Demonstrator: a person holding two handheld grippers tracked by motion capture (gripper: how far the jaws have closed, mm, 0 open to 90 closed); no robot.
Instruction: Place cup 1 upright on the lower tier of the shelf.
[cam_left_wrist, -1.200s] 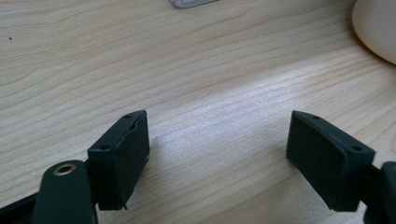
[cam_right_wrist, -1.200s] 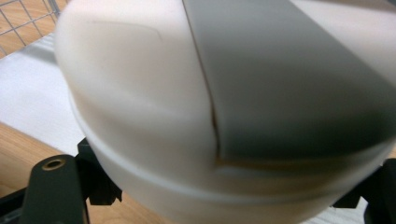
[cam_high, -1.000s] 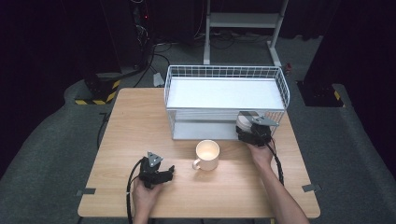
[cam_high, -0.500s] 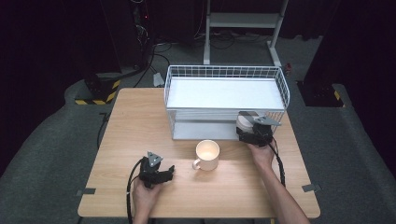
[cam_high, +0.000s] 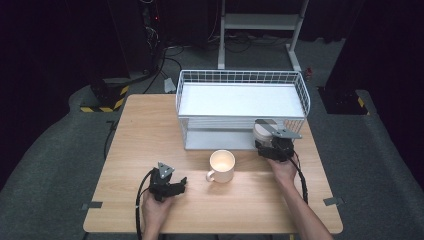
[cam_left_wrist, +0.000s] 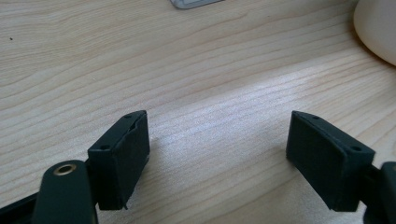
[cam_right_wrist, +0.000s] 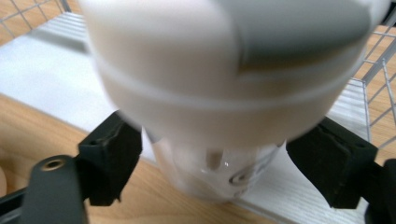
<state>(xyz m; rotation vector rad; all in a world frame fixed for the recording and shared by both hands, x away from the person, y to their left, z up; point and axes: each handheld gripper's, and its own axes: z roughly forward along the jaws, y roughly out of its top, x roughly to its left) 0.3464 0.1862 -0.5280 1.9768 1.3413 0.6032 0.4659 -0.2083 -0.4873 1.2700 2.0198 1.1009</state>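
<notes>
Tumbler (cam_right_wrist: 219, 93), white with a grey patch on its upper part, sits at the right side of the tabletop (cam_high: 140, 135), against the near right corner of the wire rack (cam_high: 240, 75), between the jaws of the right gripper (cam_right_wrist: 219, 135); in the right gripper view it is close and blurred, its wide upper part covers both jaw tips and its narrower, partly clear lower part stands in the gap with the rack's white base behind it. Those jaws have just been closing with the tumbler between them; whether the pads press on it I cannot tell.

Nearest, at the left, the left hand (cam_high: 156, 210) rests the left gripper (cam_left_wrist: 217, 140) low over the tabletop; its jaws stand apart with bare wood between them, and its cable loops back toward the near edge. Just to its right and a little farther stands a cream mug (cam_high: 221, 165), upright, handle turned to the near left, apart from both grippers; its rounded side shows at the upper right of the left gripper view.

Farther and to the right, the right hand (cam_high: 284, 170) holds its gripper pointing toward the rack, the grey three-cornered plate on top, with the tumbler's white top showing just beyond the plate; the mug is near on its left, not touching.

Beyond, the white wire rack takes up the far middle and right of the tabletop, with a flat white shelf inside; past the far edge a pale metal stand (cam_high: 260, 22) rises from the dark floor.
</notes>
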